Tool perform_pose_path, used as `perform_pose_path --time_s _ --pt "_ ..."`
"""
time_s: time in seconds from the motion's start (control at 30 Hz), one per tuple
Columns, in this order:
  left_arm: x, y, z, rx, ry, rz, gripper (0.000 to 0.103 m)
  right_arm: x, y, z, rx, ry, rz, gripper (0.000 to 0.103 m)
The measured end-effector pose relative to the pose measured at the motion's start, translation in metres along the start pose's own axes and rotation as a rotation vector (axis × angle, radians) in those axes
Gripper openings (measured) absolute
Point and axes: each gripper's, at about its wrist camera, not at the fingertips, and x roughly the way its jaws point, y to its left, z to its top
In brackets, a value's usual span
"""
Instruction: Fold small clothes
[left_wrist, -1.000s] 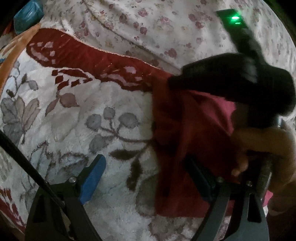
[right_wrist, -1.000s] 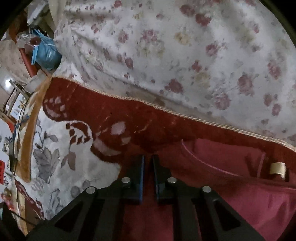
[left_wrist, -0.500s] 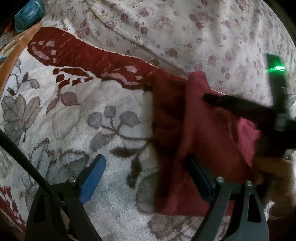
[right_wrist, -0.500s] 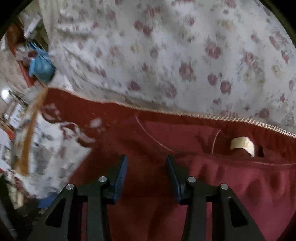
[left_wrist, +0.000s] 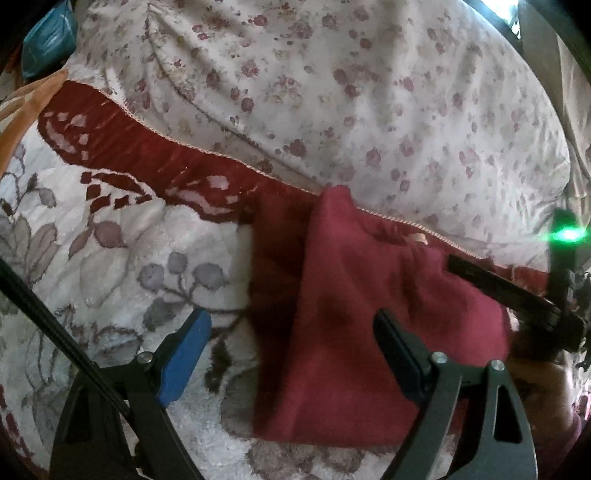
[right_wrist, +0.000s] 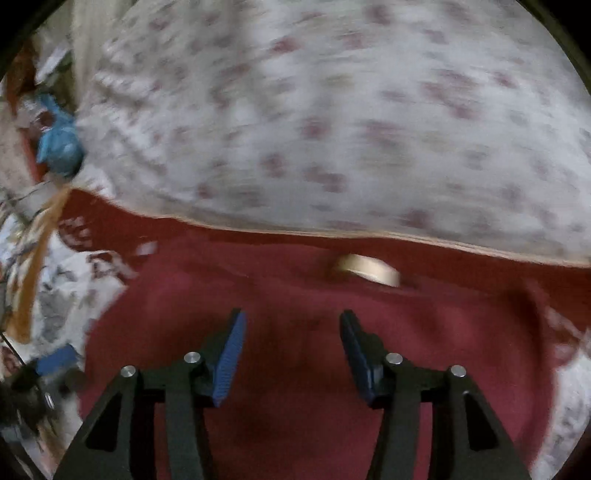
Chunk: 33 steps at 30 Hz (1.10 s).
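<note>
right gripper (right_wrist: 291, 354) fingers (right_wrist: 229, 358) spread, backed off

the left claw (left_wrist: 291, 354) had black skeleton arms with cut-out slots, silver screw heads and blue ribbed pads; a thin black cable ran beside it. the right claw (right_wrist: 291, 358) looked the same. its body carried a green light, and bare skin showed under it.
</note>
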Motion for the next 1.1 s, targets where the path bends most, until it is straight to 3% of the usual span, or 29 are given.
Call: perform_pose_path --time_s 0.13,0.2,0.33,0.43,0.53,0.67,0.83,1.1 --pt "0.019 0.000 -0.002 0.010 0.056 0.093 0.088 -0.006 -0.065 -0.009 0.073 0.032 -0.137 0.058" --pt "0.027 0.004 -0.004 0.000 0.080 0.097 0.091 0.005 -0.096 -0.009 0.115 0.036 -0.211 0.056" --pt "0.031 0.009 -0.003 -0.024 0.083 0.095 0.095 0.010 -0.118 -0.001 0.222 0.015 -0.194 0.056" --pt "0.027 0.010 -0.003 -0.035 0.083 0.090 0.095 0.002 -0.092 0.004 0.153 0.023 -0.243 0.057" --pt "0.024 0.007 -0.003 -0.027 0.076 0.094 0.095 -0.012 -0.047 0.003 0.046 0.006 -0.161 0.058" --pt "0.019 0.008 -0.005 -0.011 0.067 0.113 0.095 -0.006 0.025 0.009 -0.106 0.045 0.007 0.058" --pt "0.016 0.015 -0.006 -0.025 0.078 0.112 0.095 0.030 0.101 0.021 -0.262 0.098 0.083 0.058" --pt "0.025 0.019 -0.006 -0.028 0.106 0.098 0.095 0.088 0.133 0.036 -0.269 0.211 0.087 0.051"
